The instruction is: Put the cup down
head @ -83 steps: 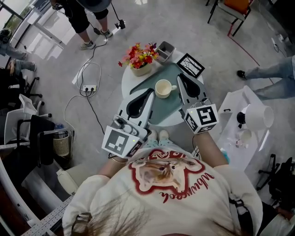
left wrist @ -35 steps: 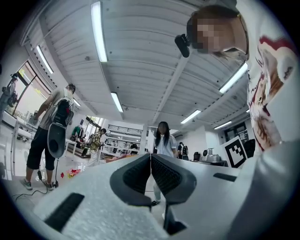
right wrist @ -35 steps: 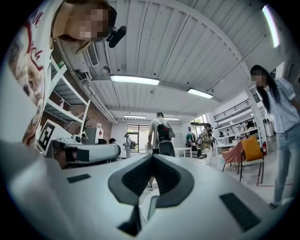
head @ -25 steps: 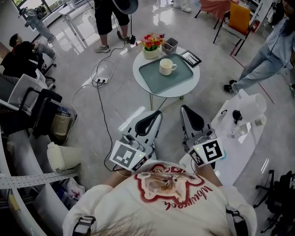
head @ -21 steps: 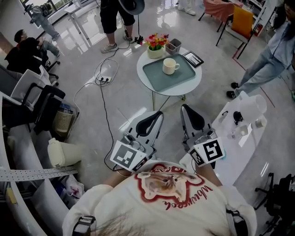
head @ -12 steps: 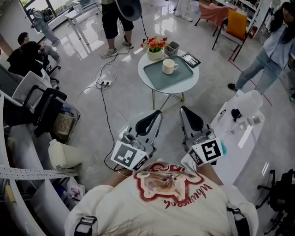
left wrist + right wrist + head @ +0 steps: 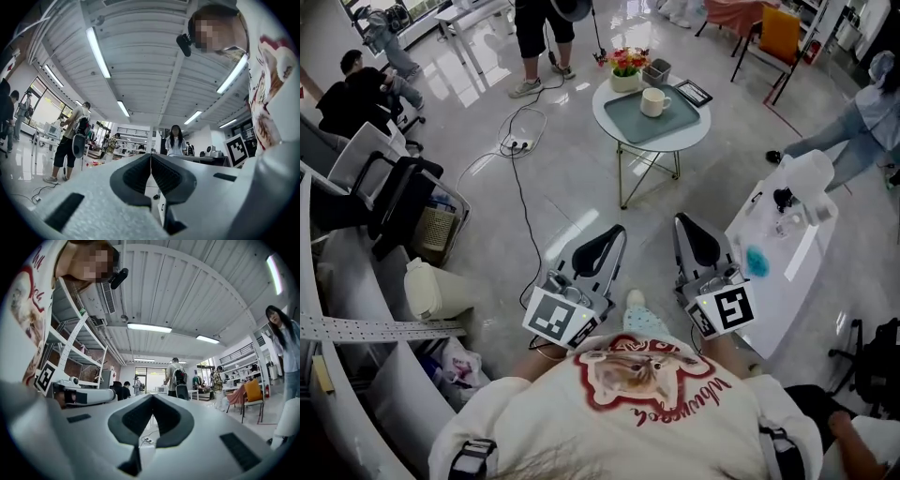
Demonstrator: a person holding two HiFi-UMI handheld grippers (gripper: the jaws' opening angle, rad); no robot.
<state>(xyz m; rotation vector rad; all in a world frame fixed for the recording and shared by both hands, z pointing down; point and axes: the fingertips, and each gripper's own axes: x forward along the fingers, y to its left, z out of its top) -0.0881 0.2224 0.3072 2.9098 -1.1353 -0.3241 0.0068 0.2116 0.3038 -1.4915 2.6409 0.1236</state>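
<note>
A: Start close in. What are the tongs doing?

B: Left tongs [image 7: 617, 232] and right tongs [image 7: 679, 221] are each pressed fully together with nothing between them. They are held low near the person's chest, over bare floor [image 7: 581, 187].

A: And the cup?

B: The cup [image 7: 654, 101] stands upright on the tray [image 7: 664, 127], on the round surface [image 7: 703, 129] far ahead. It is well apart from both tongs, with the flowers [image 7: 627, 63] just beyond it.

A: So what's changed?

B: Three seconds back, the tongs flanked the cup right over the tray. Since then the person has backed off, and the surface sits higher and smaller in the head view, even against half a second ago.

A: Meaning?

B: I'd judge the cup is already set down and released, and the person is simply walking away from it.
</note>
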